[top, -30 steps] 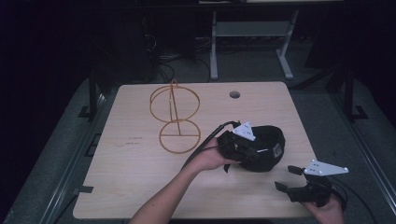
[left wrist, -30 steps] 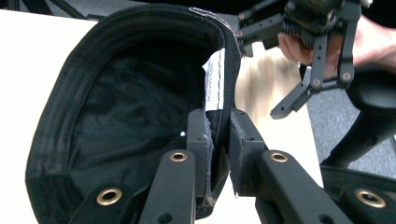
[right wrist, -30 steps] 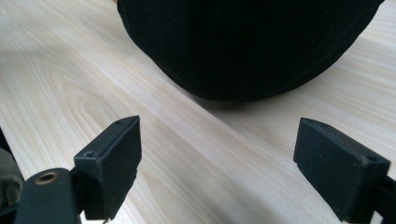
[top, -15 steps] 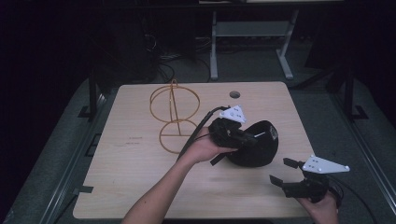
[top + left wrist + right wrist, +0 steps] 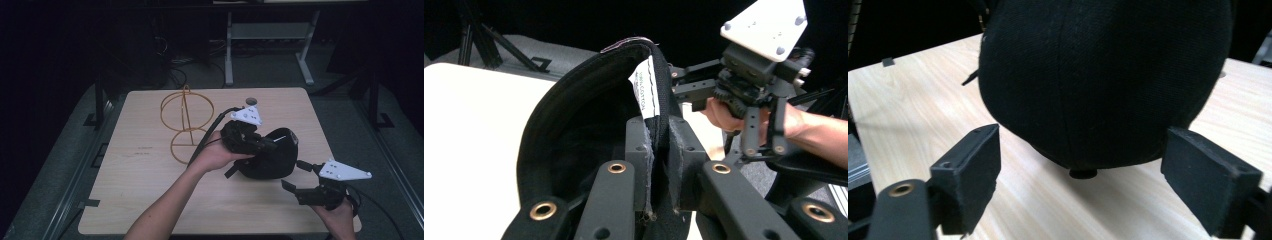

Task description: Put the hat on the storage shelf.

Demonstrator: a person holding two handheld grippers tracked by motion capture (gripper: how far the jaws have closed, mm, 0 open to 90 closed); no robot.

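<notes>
Near the middle-right of the counter (image 5: pixel 140 165), a black cap (image 5: pixel 270 157) lifted by its rim, crown hanging toward the wood. Left hand-held gripper (image 5: pixel 260 142) clamped tight on the cap's edge band, pads squeezing the fabric just beside the white label (image 5: pixel 646 87), so the opening faces up and the soft crown keeps its round shape under its own weight. Pinched at one point only, so likely to swing or sag on that side. Right hand-held gripper (image 5: pixel 297 175) low at the near right, jaws spread wide and empty, aimed at the crown from the near side; crown and its top button (image 5: pixel 1083 174) sitting between the two pads (image 5: pixel 973 170) but not touched by either. Probably poised there to take the opposite side and steady the cap. Far left of the cap, an orange wire stand (image 5: pixel 186 125) upright on the counter, two rings on a stem, well apart from both tools; plausibly where the cap is meant to go. Small round hole (image 5: pixel 250 101) at the far edge of the counter.
</notes>
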